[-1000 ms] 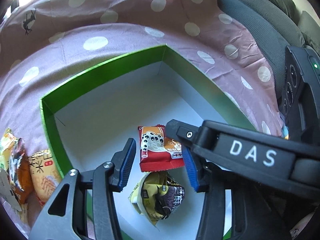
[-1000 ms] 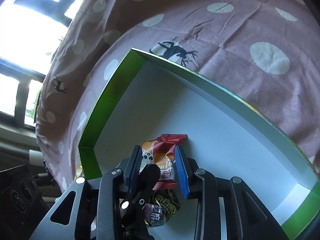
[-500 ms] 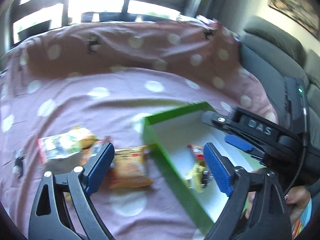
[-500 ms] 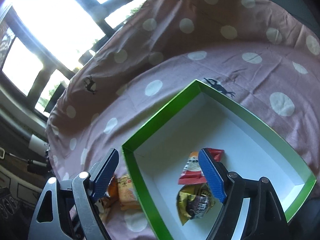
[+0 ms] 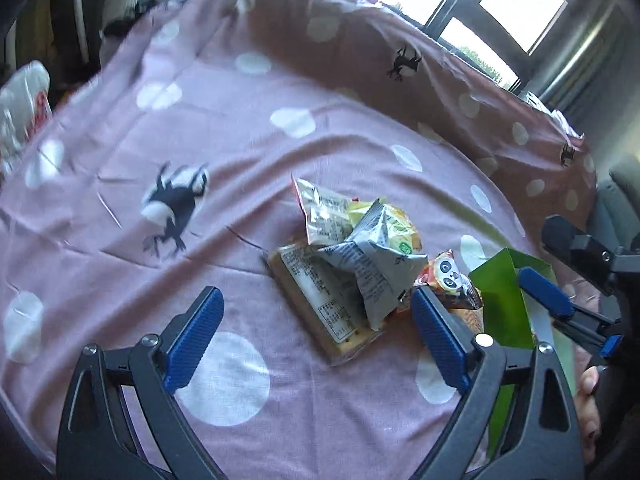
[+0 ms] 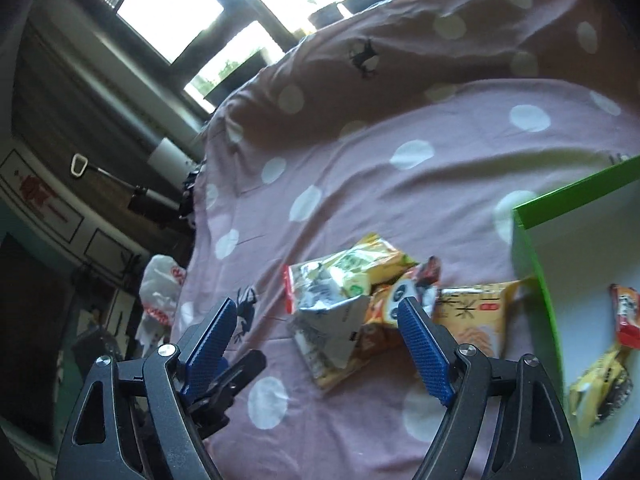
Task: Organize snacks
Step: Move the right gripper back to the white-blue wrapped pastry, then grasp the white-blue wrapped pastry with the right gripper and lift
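I am holding my left claw (image 5: 316, 340) with its jaws wide apart and nothing between them; they have just been opening, and the same goes for my right claw (image 6: 316, 344), which is also spread and empty. Both are hanging over the pile of snack packets (image 5: 352, 256) lying on the pink spotted cloth (image 5: 200, 128), just beside the green box (image 6: 576, 200). Inside the box a red packet (image 6: 624, 312) and a yellow-and-dark packet (image 6: 600, 384) are already lying on its white floor. In the pile, a silver crumpled packet (image 5: 372, 264) is resting on a flat clear-wrapped cracker pack (image 5: 316, 292), with a panda-print packet (image 5: 452, 280) touching the box's corner. I am judging these as light, crinkly and slippery film pouches, soft with air and likely brittle inside, so I would be pinching gently at a sealed end seam or across a narrow edge. The flat pack looks stiffer and is lying low, so I would be taking the raised silver one first.
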Available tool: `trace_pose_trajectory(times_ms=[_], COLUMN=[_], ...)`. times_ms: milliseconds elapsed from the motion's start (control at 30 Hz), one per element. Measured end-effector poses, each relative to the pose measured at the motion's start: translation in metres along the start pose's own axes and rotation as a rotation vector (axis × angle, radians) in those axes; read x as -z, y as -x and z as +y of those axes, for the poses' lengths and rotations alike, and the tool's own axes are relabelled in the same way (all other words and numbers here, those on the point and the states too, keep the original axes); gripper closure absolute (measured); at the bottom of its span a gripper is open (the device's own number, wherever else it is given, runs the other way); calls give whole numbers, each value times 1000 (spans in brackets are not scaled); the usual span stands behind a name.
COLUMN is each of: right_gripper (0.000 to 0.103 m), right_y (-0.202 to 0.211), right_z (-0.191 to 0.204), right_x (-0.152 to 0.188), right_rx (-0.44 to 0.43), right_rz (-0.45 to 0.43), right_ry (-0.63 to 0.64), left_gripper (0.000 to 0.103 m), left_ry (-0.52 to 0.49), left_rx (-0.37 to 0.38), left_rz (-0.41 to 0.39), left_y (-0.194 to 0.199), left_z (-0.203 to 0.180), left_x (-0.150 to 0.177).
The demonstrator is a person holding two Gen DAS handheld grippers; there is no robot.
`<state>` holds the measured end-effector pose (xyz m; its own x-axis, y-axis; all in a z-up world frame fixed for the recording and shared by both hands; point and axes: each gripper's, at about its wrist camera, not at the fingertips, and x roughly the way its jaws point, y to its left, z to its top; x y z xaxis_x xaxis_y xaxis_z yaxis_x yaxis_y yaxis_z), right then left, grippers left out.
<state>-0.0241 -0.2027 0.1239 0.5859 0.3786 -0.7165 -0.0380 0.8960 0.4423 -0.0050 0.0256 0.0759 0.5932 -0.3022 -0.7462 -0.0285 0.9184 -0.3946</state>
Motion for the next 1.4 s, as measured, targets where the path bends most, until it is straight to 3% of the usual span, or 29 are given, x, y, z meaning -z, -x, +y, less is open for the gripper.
trace_pose_trajectory(times_ms=[167, 300, 367, 500, 800, 933, 1400], right_gripper=[21, 35, 41, 54, 55, 55, 55], right_y=[-48, -79, -93, -108, -109, -117, -80], right_z=[18, 27, 27, 20, 17, 9, 21], right_x=[-4, -5, -3, 5, 23, 32, 36], right_rx=[102, 83, 77, 124, 54, 36, -19], right_rz=[30, 95, 142, 225, 339, 392, 260], right_ry=[83, 179, 191, 184, 169, 111, 108], left_gripper=[16, 25, 27, 40, 57, 60, 63], left_ry=[-24, -37, -58, -54, -97, -139, -211], left_rx=[-10, 56, 57, 69, 116, 67, 76], left_rz=[53, 103, 84, 101, 140, 138, 29], left_y=[-28, -42, -43, -53, -54, -53, -21], left_z=[-4, -9, -14, -14, -20, -24, -34], left_x=[0, 3, 2, 0, 6, 12, 17])
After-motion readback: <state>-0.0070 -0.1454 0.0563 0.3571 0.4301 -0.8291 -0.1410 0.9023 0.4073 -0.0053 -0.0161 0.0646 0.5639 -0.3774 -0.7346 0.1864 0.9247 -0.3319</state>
